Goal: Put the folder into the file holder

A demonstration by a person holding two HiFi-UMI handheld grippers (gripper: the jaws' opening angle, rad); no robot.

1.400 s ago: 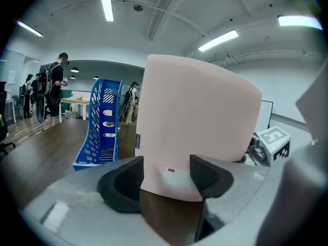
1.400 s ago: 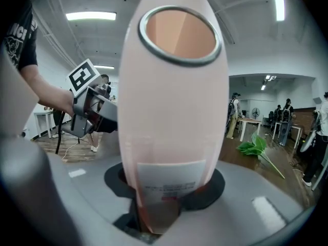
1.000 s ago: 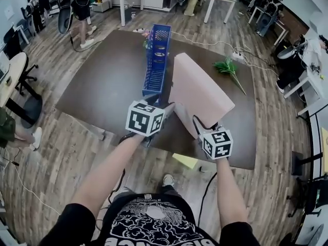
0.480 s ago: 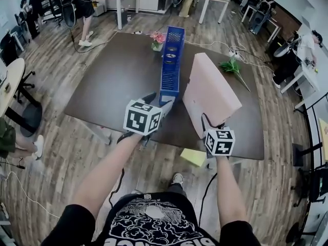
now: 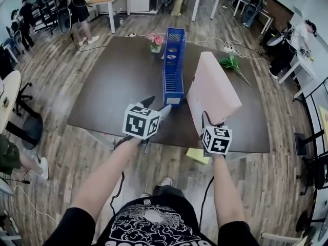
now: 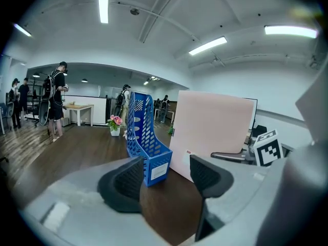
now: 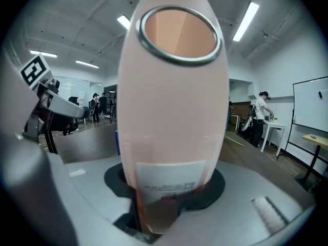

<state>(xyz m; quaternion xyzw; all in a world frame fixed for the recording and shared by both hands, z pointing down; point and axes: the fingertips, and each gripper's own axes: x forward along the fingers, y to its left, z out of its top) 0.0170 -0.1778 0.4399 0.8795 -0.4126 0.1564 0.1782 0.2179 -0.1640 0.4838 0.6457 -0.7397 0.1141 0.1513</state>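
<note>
Right gripper point(image 5: 206, 121) is clamped on the spine end of the pink folder point(image 5: 212, 88); the right gripper view shows the labelled spine wedged between the pads. Left gripper point(image 5: 156, 106) has its jaws apart with nothing between them, hovering off the near end of the blue file holder point(image 5: 173, 68).

The folder stands upright on edge, just right of the holder and roughly parallel to it. I can't tell if its bottom edge rests on the table point(image 5: 118, 81) or hangs just above. The holder is upright, with its low labelled front toward me, its tall back far and its slot open on top. Nothing is in it that I can see.

Step in hand, as I judge it: carry the folder across and drop it into the slot. To do it well:
- lift it clear of the side wall first, no dragging
- keep the folder vertical and line it up along the slot
- lower it straight down and let go only once it is seated

The holder looks like light plastic and is likely to slide or tip if bumped. I'd brace its near end with the free left gripper.
</note>
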